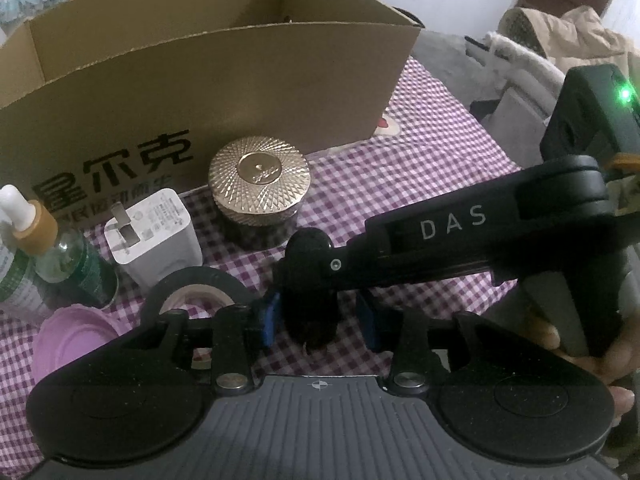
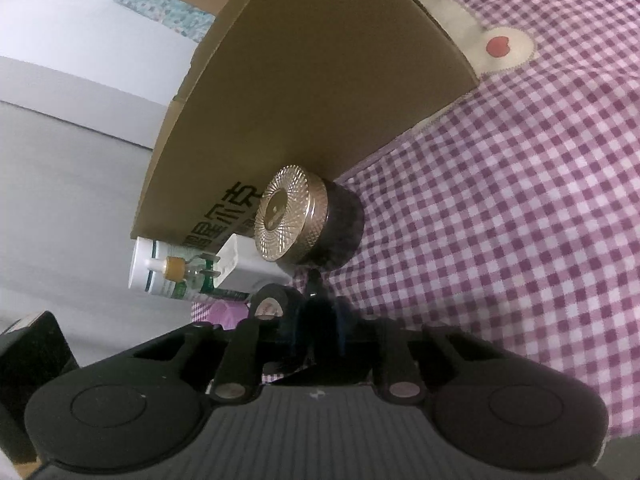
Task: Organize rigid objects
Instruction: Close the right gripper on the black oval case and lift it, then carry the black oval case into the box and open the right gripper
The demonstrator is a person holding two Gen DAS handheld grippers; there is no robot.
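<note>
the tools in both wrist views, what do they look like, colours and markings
Both are matte black plastic. The left tool has blue pads on its fingers, two round black discs and a ribbed grey plate with a small crosshair mark. The right tool, seen from the left wrist, carries white "DAS" lettering and a lit green light; a hand grips its handle.

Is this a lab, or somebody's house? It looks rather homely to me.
Most likely a home, perhaps a bedroom. The things sit on a purple checked cloth with a cartoon patch, a padded coat lies heaped behind, and everyday bits such as a gold-lidded jar and a phone charger stand by a cardboard box.
</note>
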